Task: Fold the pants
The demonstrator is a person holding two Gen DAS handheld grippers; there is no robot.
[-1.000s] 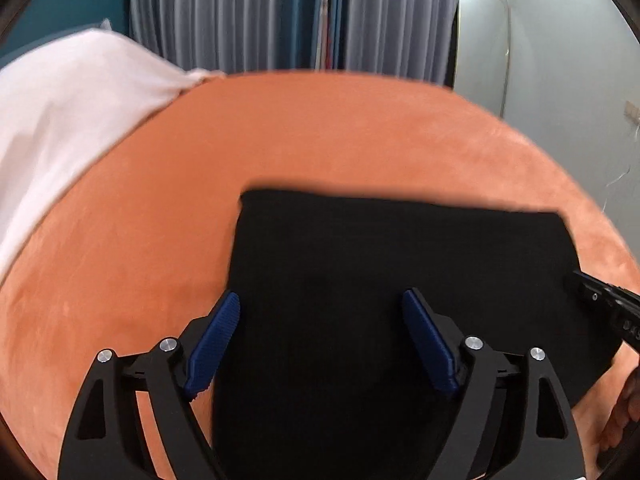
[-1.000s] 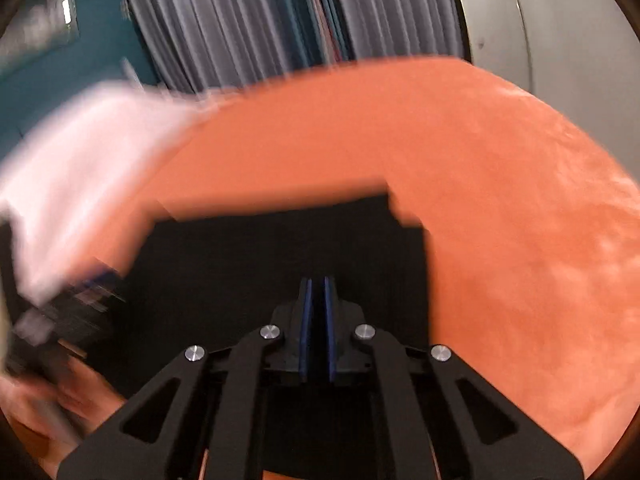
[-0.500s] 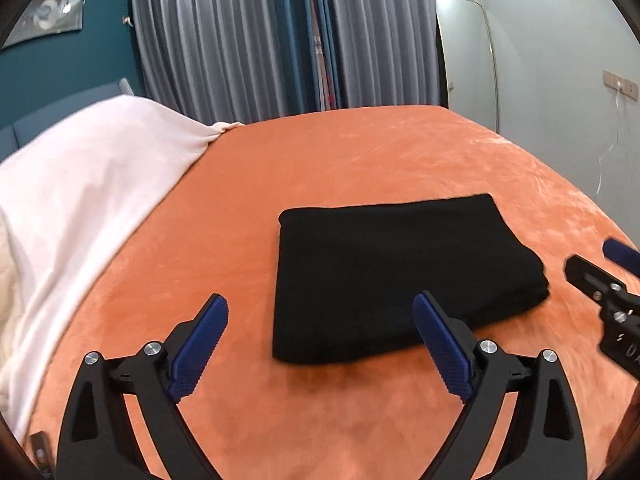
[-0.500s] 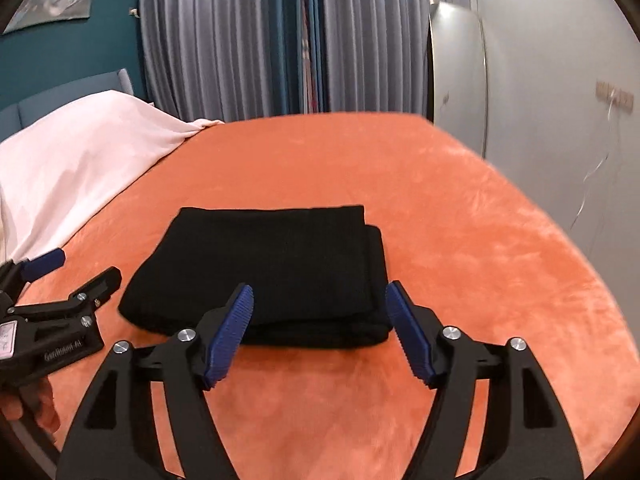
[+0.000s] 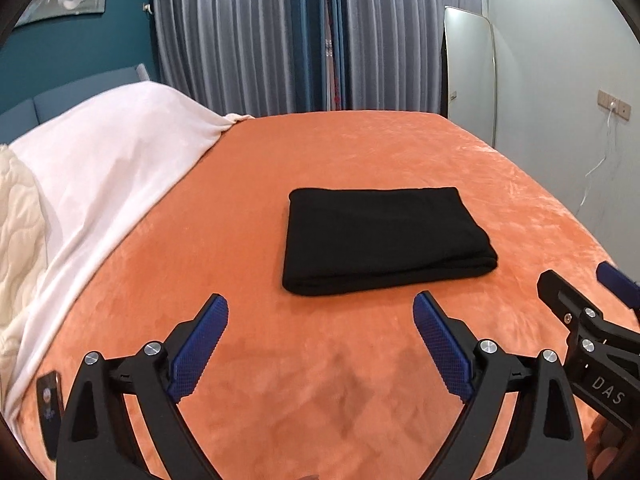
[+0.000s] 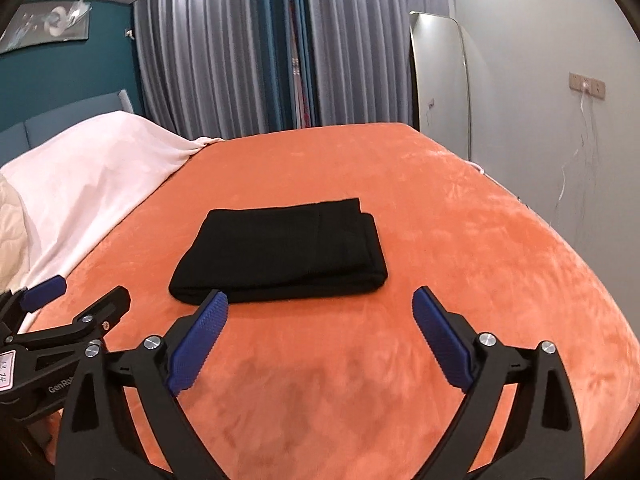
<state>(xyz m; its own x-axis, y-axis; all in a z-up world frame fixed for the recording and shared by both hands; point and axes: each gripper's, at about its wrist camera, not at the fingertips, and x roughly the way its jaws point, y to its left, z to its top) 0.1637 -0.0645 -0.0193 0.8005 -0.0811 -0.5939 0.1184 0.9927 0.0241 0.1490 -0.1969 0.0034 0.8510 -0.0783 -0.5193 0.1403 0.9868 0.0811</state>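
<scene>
The black pants (image 5: 384,240) lie folded into a thick rectangle on the orange bed cover (image 5: 360,380); in the right wrist view the pants (image 6: 280,252) show stacked layers along their right edge. My left gripper (image 5: 320,308) hovers wide open on the near side of the bundle, apart from it, with only bed cover between its blue pads. My right gripper (image 6: 320,300) also hangs back from the pants, its jaws opening with nothing between them. Each gripper shows in the other's view: the right gripper (image 5: 580,280) at the right edge, the left gripper (image 6: 92,290) at the left edge.
A white blanket (image 5: 100,160) covers the bed's left side, over a cream quilt (image 5: 16,216). A small dark phone-like item (image 5: 50,404) lies at the near left. Grey curtains (image 5: 280,40) and a leaning mirror (image 5: 468,76) stand behind the bed.
Both grippers pulled back and up from the pants. The right gripper, shut over the fabric a second ago, has opened wide. The folded pants lie free on the bed.
</scene>
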